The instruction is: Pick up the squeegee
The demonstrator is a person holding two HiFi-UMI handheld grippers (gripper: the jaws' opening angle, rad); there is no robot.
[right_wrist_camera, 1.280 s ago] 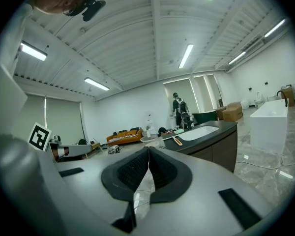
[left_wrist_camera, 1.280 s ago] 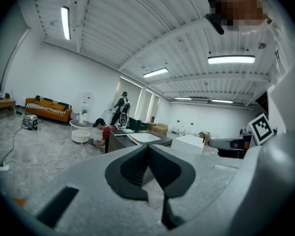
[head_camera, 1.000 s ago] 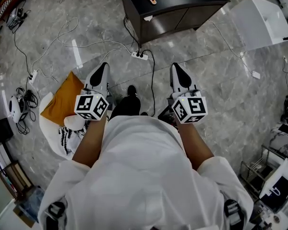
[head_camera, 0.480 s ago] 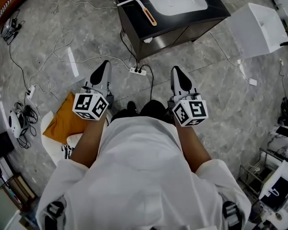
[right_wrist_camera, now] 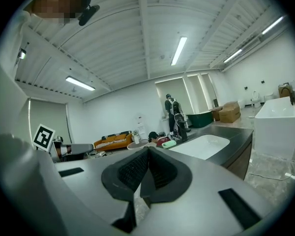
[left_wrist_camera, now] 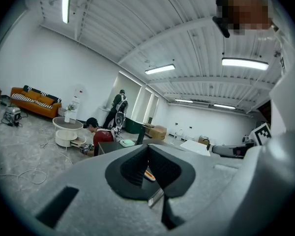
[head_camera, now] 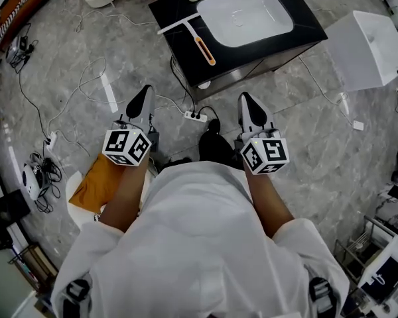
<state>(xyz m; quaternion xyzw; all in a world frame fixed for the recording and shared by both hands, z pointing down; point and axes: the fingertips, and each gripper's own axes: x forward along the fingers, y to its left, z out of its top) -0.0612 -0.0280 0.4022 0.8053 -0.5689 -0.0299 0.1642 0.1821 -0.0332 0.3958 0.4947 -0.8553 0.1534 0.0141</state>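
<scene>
Squeegee (head_camera: 200,42) lies on the dark worktop (head_camera: 227,57) at upper centre, its orange handle slanting toward lower right, ahead of and between the left gripper (head_camera: 144,95) and right gripper (head_camera: 245,99), both with jaws closed and empty.

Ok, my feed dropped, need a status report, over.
Both shut, empty: left hand-held gripper, right hand-held gripper. Untouched squeegee flat on black counter, left of sink. Floor ahead: power strip.

Bright, even light from ceiling tube lamps (left_wrist_camera: 160,69) (glare streaks on glossy floor (head_camera: 107,87)), strong edge distortion
</scene>
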